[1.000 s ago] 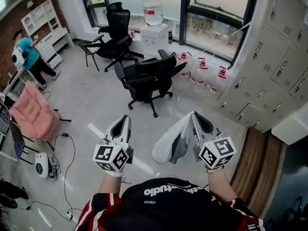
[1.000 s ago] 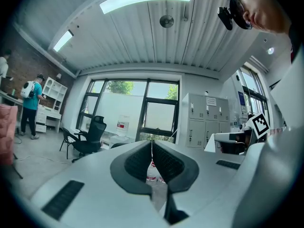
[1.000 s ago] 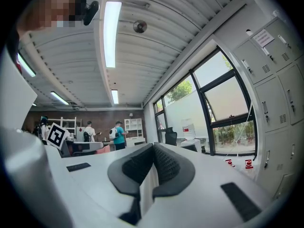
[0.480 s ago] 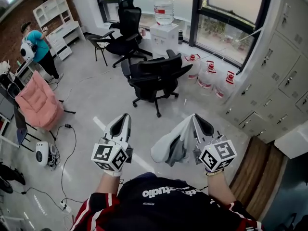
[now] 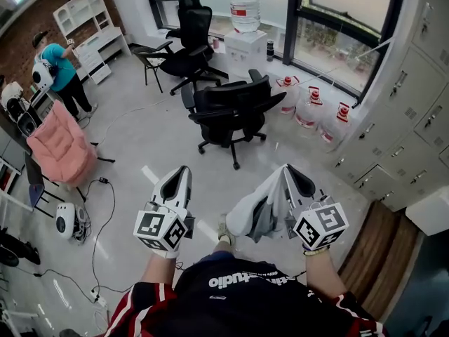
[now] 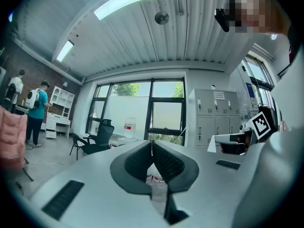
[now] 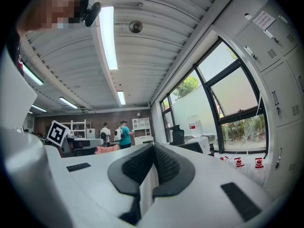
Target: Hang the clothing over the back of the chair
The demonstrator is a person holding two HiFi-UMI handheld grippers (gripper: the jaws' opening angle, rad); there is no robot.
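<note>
A black office chair (image 5: 235, 107) stands on the grey floor ahead of me, its back turned toward me. My right gripper (image 5: 286, 168) (image 7: 153, 146) is shut on a white and grey garment (image 5: 251, 215), which hangs down to its left; a white strip of the fabric (image 7: 146, 184) shows between the jaws. My left gripper (image 5: 181, 170) (image 6: 152, 144) is held level beside it, shut, with nothing between its pads. Both grippers are well short of the chair.
A second black chair (image 5: 188, 41) and a water dispenser (image 5: 245, 37) stand by the window, with water bottles (image 5: 309, 107) on the floor. Grey lockers (image 5: 414, 97) line the right. A pink-covered seat (image 5: 62, 149) and cables lie left. A person (image 5: 59, 72) stands far left.
Both grippers have moved forward with me toward the black chair, the garment still in the right one. A shoe now shows below the garment.
</note>
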